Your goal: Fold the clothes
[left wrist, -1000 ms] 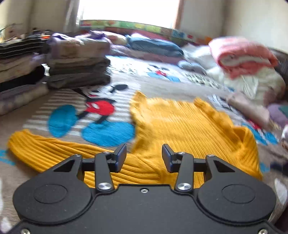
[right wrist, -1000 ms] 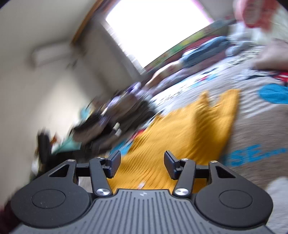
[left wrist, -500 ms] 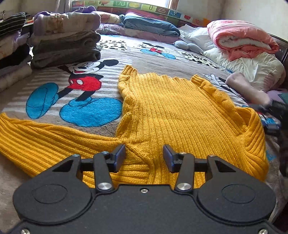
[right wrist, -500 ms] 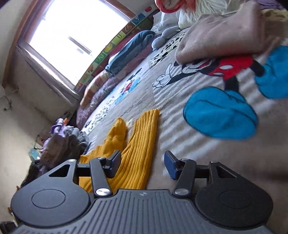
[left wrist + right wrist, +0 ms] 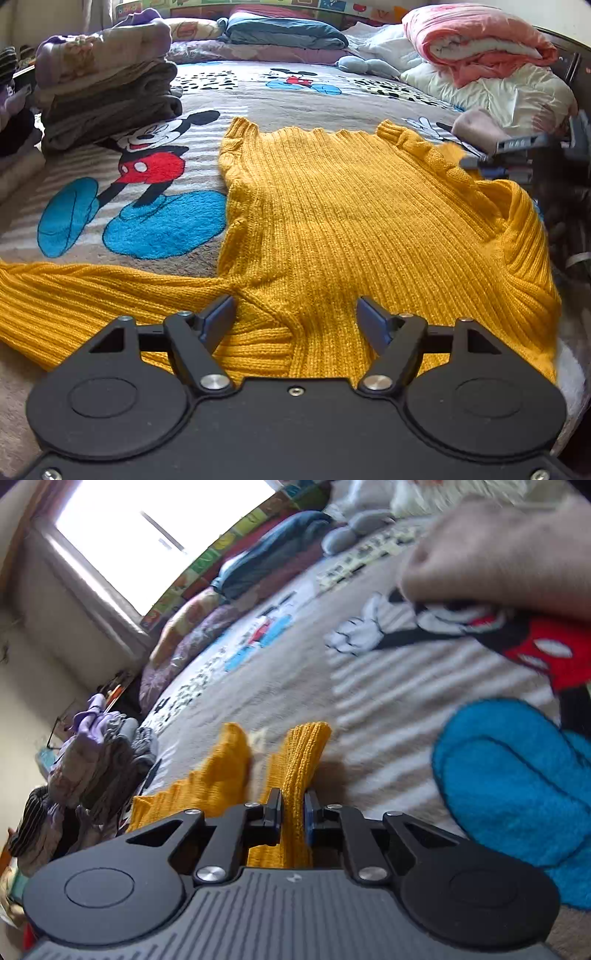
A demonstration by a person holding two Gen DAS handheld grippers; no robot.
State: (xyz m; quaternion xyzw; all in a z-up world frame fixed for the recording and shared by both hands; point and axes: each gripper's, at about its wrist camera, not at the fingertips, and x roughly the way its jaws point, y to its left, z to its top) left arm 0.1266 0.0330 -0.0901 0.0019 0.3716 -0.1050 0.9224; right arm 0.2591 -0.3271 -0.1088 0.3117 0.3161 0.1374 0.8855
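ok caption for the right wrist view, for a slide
Right gripper shut on the mustard-yellow ribbed knit sweater's sleeve over the cartoon-mouse blanket.

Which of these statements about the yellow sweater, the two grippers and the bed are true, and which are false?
1. The right gripper is shut on a sleeve of the yellow sweater. True.
2. The left gripper grips the sweater. False: its jaws are open, over the sweater.
3. The sweater lies on a bare wooden table. False: it lies on a blanket with a cartoon mouse.
4. Folded clothes are stacked at the left, seen from the left wrist. True.
5. The sweater is folded into a small square. False: its body is spread out.
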